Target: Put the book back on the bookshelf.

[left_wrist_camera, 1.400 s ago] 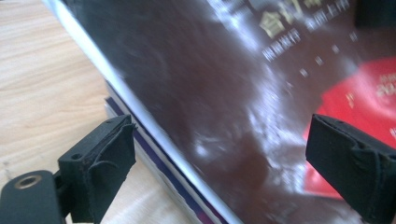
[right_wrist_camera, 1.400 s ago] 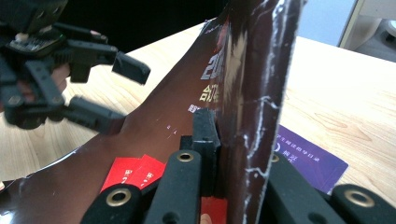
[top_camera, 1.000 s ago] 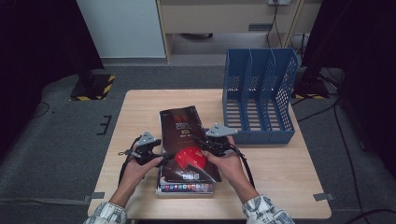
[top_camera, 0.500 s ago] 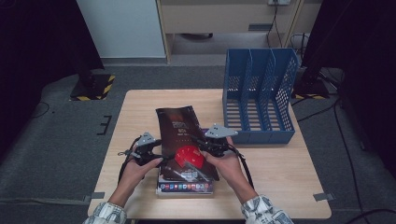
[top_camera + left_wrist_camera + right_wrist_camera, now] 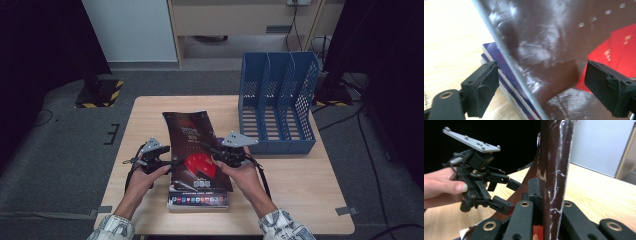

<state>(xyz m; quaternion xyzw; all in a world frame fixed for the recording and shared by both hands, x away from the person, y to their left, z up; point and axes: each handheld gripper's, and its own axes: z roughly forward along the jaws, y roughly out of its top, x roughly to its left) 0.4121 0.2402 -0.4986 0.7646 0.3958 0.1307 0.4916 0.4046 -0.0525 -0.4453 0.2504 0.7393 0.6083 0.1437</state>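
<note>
A dark maroon book (image 5: 192, 142) with a red design is raised at a slant off a stack of books (image 5: 197, 199) at the table's front. My right gripper (image 5: 212, 150) is shut on the maroon book's right edge; in the right gripper view the book (image 5: 554, 157) stands between the pressed jaws of my right gripper (image 5: 551, 195). My left gripper (image 5: 172, 162) is open at the book's left edge. Its jaws have just been closing a little. In the left gripper view my left gripper (image 5: 541, 92) straddles the book's edge (image 5: 549, 45) without touching, above the purple stack (image 5: 499, 70).
A blue file rack (image 5: 277, 100) with three slots stands at the table's back right. The light wooden table (image 5: 300, 175) has bare room right of the stack. The left gripper (image 5: 510, 195) shows in the right gripper view, held by a hand.
</note>
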